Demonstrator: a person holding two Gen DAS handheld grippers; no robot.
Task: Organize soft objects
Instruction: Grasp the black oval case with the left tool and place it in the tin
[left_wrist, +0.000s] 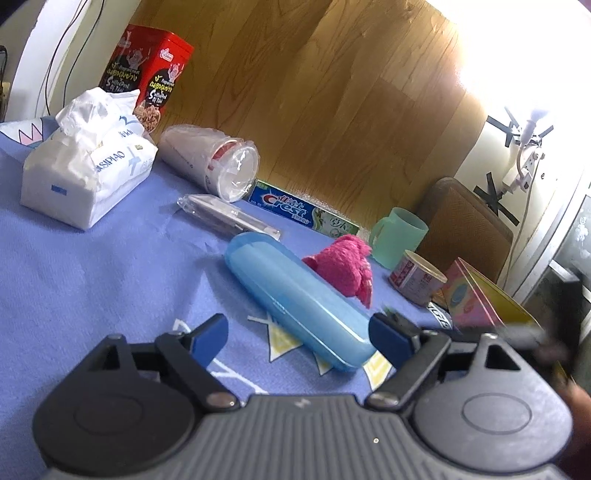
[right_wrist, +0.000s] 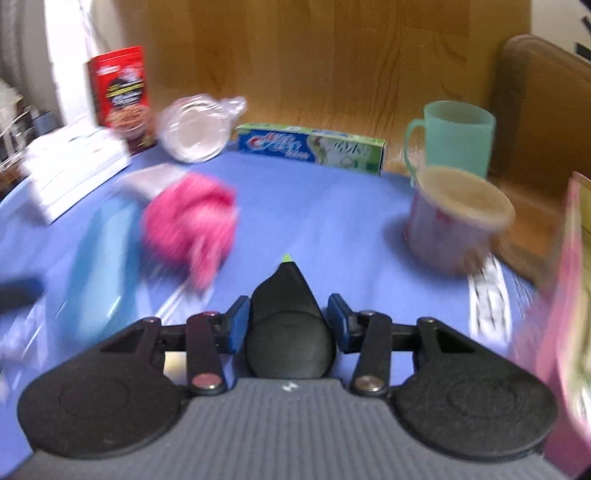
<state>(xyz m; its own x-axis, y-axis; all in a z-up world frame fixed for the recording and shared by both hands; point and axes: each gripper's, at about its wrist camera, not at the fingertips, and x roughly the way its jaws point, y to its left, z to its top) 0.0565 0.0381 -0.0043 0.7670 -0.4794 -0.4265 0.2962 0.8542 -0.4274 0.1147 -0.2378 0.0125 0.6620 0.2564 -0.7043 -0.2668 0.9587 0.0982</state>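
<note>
A pink fluffy soft thing (left_wrist: 343, 264) (right_wrist: 190, 221) lies on the blue tablecloth (left_wrist: 92, 277), just behind a light blue oblong case (left_wrist: 295, 299). A white pack of tissues (left_wrist: 85, 170) sits at the back left. My left gripper (left_wrist: 299, 326) hangs open low over the cloth, with the near end of the blue case between its fingers and untouched by the pads. My right gripper (right_wrist: 287, 306) is shut on a black object with a green tip (right_wrist: 290, 317). The pink thing lies ahead and to its left, blurred.
Along the back edge stand a red tin (left_wrist: 151, 81), a lying stack of plastic cups (left_wrist: 214, 158), a toothpaste box (left_wrist: 295, 210) and a green mug (left_wrist: 399, 236). A small can (left_wrist: 417, 278) and a pink box (left_wrist: 476, 299) are on the right. A chair back (right_wrist: 535, 110) stands beyond.
</note>
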